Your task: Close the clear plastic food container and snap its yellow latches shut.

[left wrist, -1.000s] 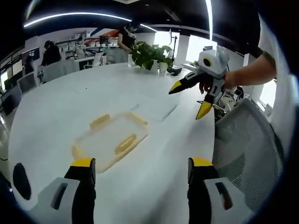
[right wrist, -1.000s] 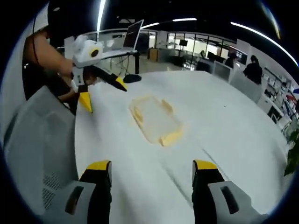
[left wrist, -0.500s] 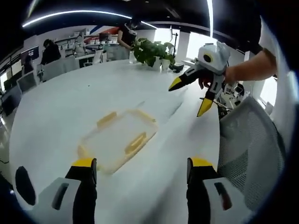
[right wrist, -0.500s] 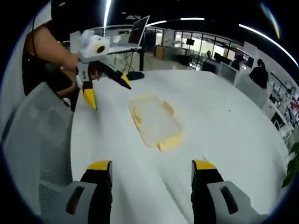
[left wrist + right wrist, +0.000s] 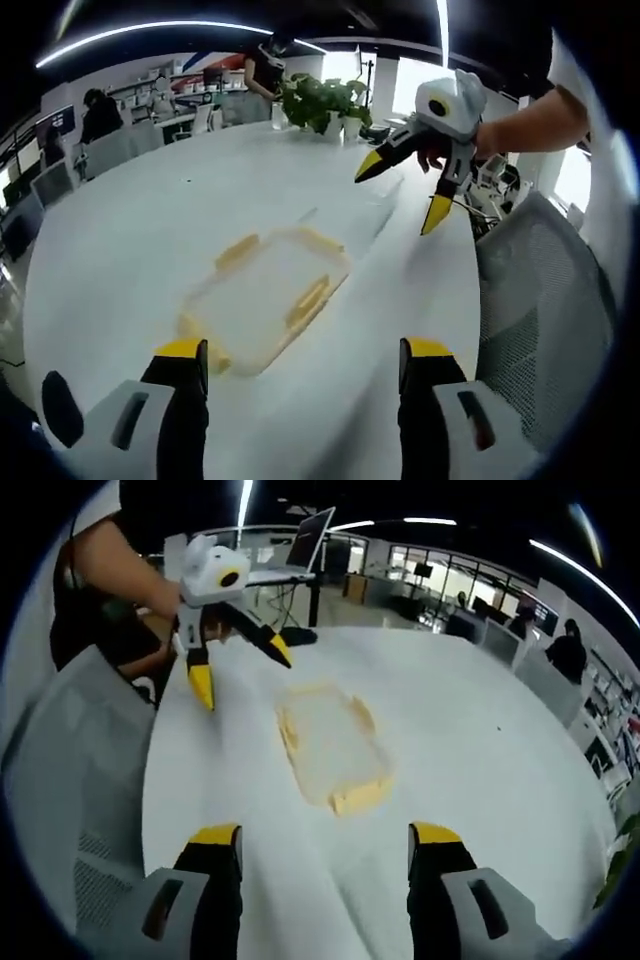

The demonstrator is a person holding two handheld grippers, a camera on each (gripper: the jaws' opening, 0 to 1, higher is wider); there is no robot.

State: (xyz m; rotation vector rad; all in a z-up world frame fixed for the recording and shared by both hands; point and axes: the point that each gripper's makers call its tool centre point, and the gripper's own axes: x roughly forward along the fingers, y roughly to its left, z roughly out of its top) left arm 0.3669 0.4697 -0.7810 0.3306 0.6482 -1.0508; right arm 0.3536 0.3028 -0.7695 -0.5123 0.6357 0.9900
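As we compare with a second ago, the clear container [image 5: 268, 298] with its yellow latches [image 5: 309, 300] sits slightly nearer on the white table [image 5: 130, 220], so we are closing in (nothing touched yet). Both the left gripper [image 5: 303, 372] and right gripper [image 5: 325, 855] hang spread and empty above it, latches unsnapped.

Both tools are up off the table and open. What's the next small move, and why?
Probably lower the left tool toward the clear container on the white table. Its yellow latches look splayed outward, and both it and the right tool hang open above the table, apart from the container.
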